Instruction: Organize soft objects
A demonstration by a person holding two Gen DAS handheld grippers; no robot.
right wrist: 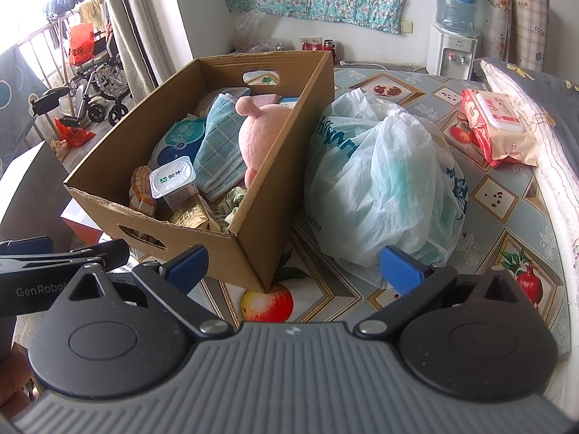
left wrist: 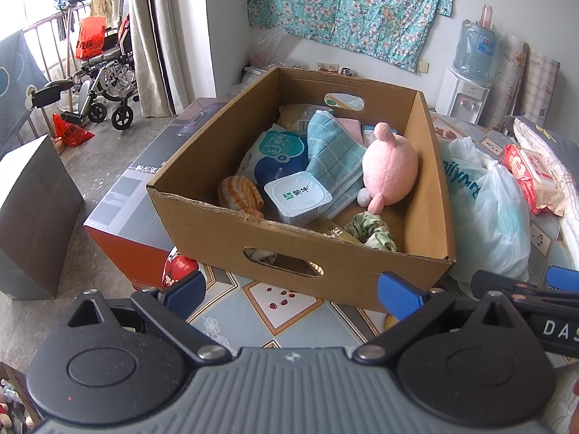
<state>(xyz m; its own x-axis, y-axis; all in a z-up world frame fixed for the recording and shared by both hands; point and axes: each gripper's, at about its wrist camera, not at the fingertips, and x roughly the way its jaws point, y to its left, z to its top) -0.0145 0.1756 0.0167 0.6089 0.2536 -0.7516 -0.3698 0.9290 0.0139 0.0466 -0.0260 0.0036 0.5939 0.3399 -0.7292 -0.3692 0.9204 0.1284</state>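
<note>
We hold both claws spread and empty — left claw (left wrist: pixel 292 291), right claw (right wrist: pixel 294 266) — cardboard box (left wrist: pixel 427 195) at twelve o'clock, pink plush (left wrist: pixel 391 164) inside.

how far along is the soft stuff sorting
Looks done: the pink plush, blue towel and green scrunchie lie in the cardboard box. In hand: nothing; left gripper and right gripper are open. Possibly left: the plastic bag beside the box.
</note>
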